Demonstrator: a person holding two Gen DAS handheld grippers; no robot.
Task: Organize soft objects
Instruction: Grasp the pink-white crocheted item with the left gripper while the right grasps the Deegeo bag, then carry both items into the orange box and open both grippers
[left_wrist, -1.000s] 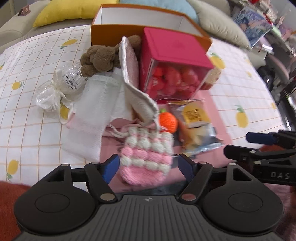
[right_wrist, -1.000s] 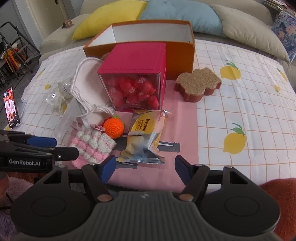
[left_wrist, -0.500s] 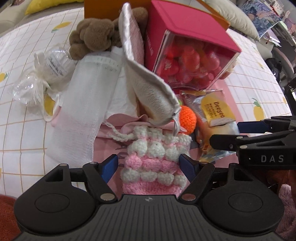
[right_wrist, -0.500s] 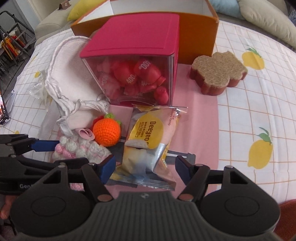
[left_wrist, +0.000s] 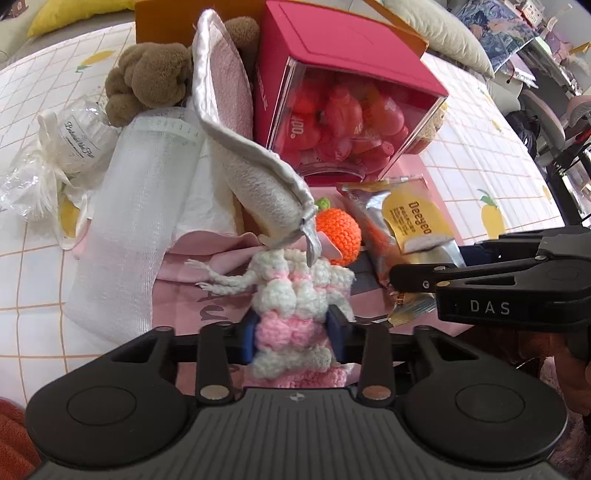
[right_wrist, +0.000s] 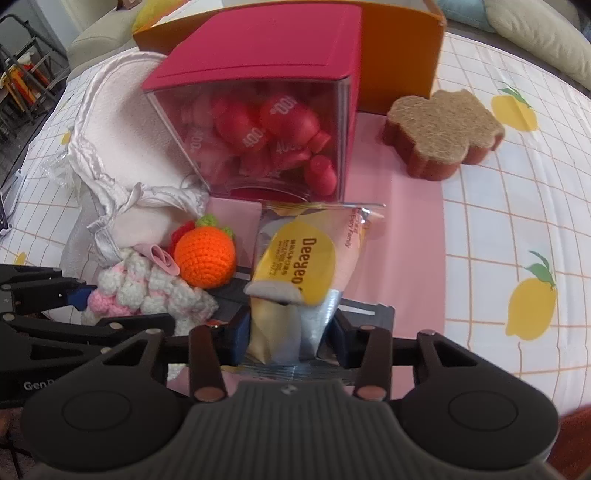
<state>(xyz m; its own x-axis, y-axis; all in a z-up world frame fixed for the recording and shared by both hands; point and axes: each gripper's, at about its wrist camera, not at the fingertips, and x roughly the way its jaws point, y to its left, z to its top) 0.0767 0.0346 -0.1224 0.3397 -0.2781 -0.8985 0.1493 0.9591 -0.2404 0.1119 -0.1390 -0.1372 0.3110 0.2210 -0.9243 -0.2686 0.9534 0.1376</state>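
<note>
Compared with a second ago, my left tool (left_wrist: 291, 334) is closing on the crocheted pouch (left_wrist: 295, 295), and my right tool (right_wrist: 290, 336) is closing on the snack packet (right_wrist: 303, 269). Both items lie on the tabletop (right_wrist: 480, 229), pads pressing them; I judge both grasps nearly set for lifting.

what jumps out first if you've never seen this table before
The red box full of little red bottles stands in the middle, in front of an orange box. Just before it, the left gripper is closing on a pink and white knitted pouch, the right gripper on a yellow snack packet, a bright orange knitted fruit between them.
</note>
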